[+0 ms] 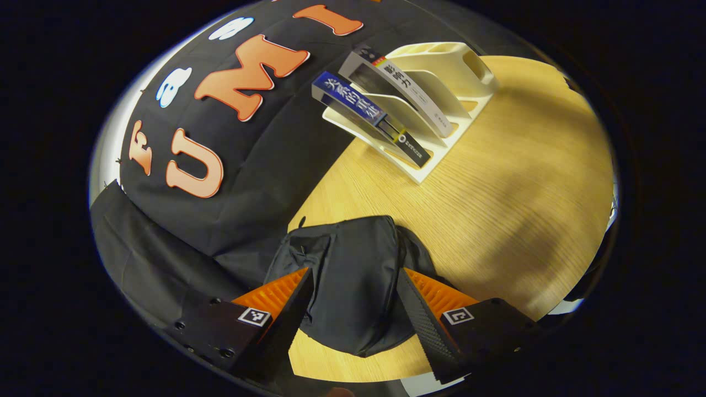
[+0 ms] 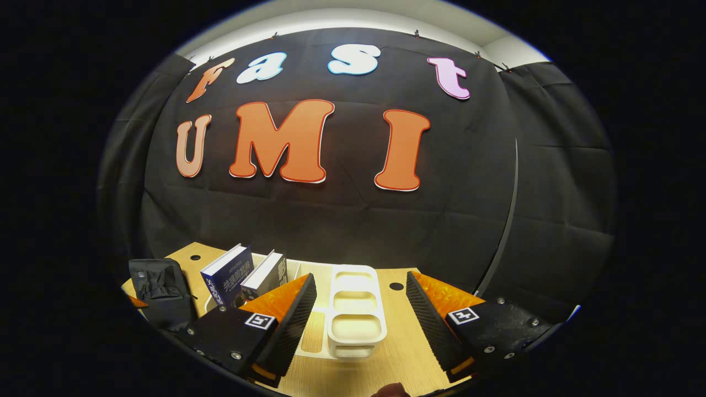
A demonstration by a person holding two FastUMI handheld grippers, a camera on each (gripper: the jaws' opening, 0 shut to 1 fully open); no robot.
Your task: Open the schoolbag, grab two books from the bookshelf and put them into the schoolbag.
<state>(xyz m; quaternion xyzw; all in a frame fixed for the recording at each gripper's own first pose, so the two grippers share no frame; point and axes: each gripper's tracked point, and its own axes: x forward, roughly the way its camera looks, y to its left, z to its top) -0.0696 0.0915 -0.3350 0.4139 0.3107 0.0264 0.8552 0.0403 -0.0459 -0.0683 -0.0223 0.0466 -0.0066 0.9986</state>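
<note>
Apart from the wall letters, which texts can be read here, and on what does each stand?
"影响力": on the spine of the white book.
"关系的", the rest unclear: on the spine of the blue book.
Publisher marks at both spines' lower ends: too small to read.
The schoolbag and the bookshelf: no text seen.

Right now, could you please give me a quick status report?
Left gripper open, jaws astride the black fabric schoolbag, no grip. Right gripper open before the white plastic bookshelf. Both books racked. Nothing blocking.
</note>
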